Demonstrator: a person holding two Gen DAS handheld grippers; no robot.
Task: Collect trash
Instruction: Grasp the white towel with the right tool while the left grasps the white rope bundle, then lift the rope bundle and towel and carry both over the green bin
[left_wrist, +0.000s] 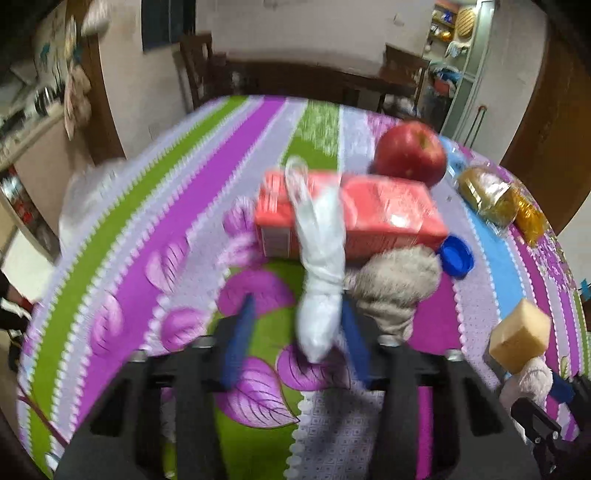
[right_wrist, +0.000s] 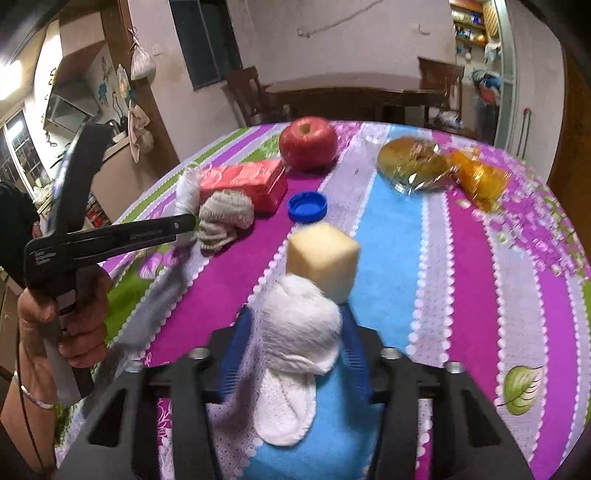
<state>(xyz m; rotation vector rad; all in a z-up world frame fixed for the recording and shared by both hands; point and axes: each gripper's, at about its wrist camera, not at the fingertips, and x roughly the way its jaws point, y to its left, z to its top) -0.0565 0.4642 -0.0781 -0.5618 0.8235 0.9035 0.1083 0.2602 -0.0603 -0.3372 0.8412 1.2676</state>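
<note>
Right claw (right_wrist: 295, 317): blue pads are closed against both flanks of a white wad (right_wrist: 299, 343), which looks like crumpled tissue. It sits at the near edge of the tabletop (right_wrist: 461, 277), just in front of a yellow cube (right_wrist: 323, 258).

Left claw (left_wrist: 297, 306): not yet gripping. A white twist (left_wrist: 321, 258), either thin plastic or tissue, lies between the pads. The right pad is at its side; the left pad stands clear, with cloth showing in the gap. The twist runs from the claw up across a red carton (left_wrist: 369, 214). A hand (right_wrist: 62, 325) holds this claw's handle.

Handling, as judged: both white items are light, soft and crushable, with no risk of breakage. A grip across the bulkiest part should hold; the thin looped end of the twist would likely slip out. A grey wad (left_wrist: 395, 280) touching the carton should handle likewise. A blue cap (left_wrist: 456, 256) is rigid, small and low, so awkward to pinch. Foil wrappers (left_wrist: 491, 199) are slick and crinkly.

An apple (left_wrist: 410, 153) behind the carton is probably not trash.

Surface: a patterned cloth in purple, green and blue stripes; it is soft and may drag or bunch under a scraping pad.

Room: domestic, dimly lit. A dark table and chairs stand beyond, with shelves at far right. Left view is blurred.
</note>
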